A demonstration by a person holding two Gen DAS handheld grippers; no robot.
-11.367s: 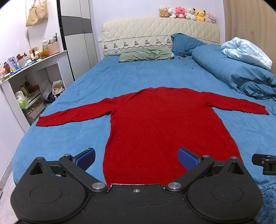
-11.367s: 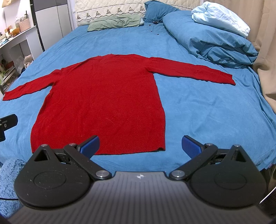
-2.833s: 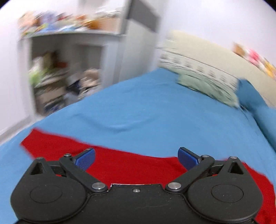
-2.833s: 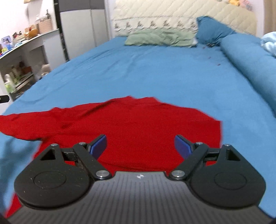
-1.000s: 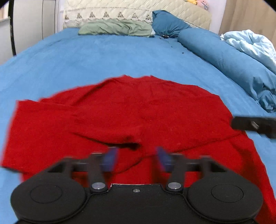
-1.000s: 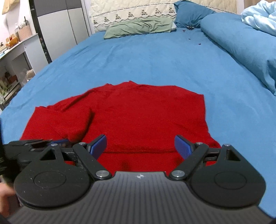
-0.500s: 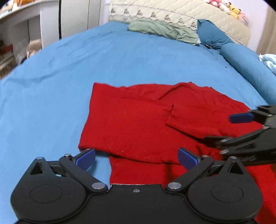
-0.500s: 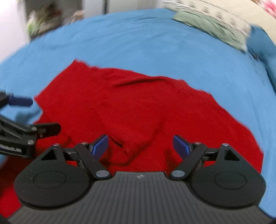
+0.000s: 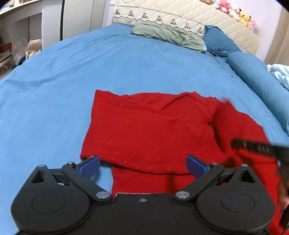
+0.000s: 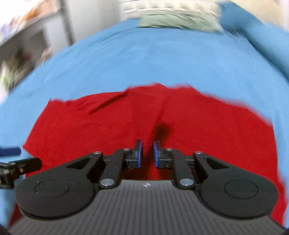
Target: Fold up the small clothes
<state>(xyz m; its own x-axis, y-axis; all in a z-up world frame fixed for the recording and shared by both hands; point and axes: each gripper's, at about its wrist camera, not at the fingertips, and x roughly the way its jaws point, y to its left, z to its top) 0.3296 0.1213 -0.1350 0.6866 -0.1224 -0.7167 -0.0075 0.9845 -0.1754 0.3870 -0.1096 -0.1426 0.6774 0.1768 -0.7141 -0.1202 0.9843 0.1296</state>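
Observation:
A red knit sweater [image 9: 153, 130] lies on the blue bed with both sleeves folded in over its body. My left gripper [image 9: 142, 165] is open and empty, low over the sweater's near left part. My right gripper [image 10: 147, 153] is shut on a raised fold of the red sweater [image 10: 207, 126], a sleeve end near the middle. The right wrist view is blurred by motion. The right gripper also shows as a dark blurred shape in the left wrist view [image 9: 260, 148].
The blue bed sheet [image 9: 54, 86] spreads around the sweater. A green pillow [image 9: 168, 36] and a blue pillow [image 9: 220, 45] lie by the quilted headboard [image 9: 180, 16]. A rolled blue duvet [image 9: 258, 79] runs along the right. White shelves [image 9: 18, 32] stand left of the bed.
My right gripper has closed from open onto a fold of the sweater and is moving fast. My left gripper stays open and has shifted slightly forward.

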